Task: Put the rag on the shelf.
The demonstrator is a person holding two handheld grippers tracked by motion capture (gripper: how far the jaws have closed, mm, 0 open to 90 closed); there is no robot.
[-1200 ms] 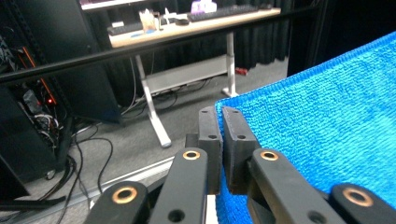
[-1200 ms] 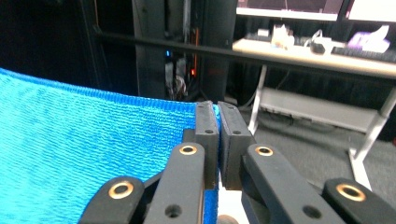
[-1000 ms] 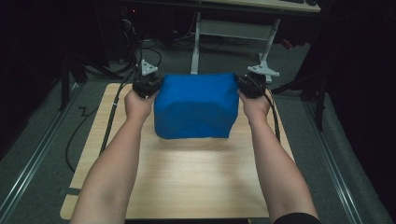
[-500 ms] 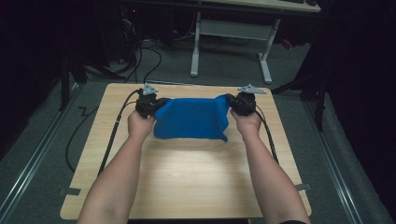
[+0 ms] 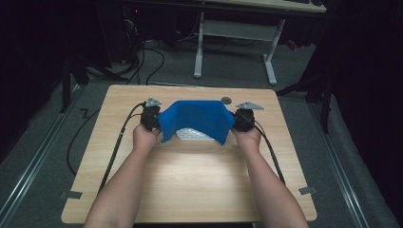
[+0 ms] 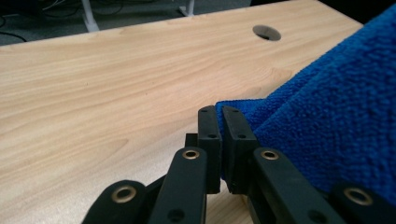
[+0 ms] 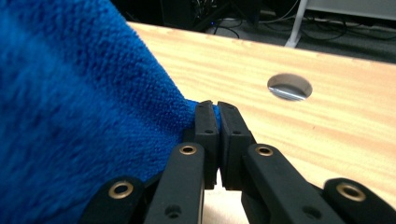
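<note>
Left tool [image 6: 219,140] and right tool [image 7: 217,135]: each clamped on a corner of blue terry cloth [image 5: 195,118] (sagging between), low over light wooden tabletop [image 5: 190,175].

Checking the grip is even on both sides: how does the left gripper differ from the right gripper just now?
The left gripper pinches the blue towel at its left corner, the right gripper at its right corner. In the gripper views, the towel hangs right of the left gripper's jaws and left of the right gripper's jaws. Both are shut on the towel's edge, low over the wooden table.
</note>
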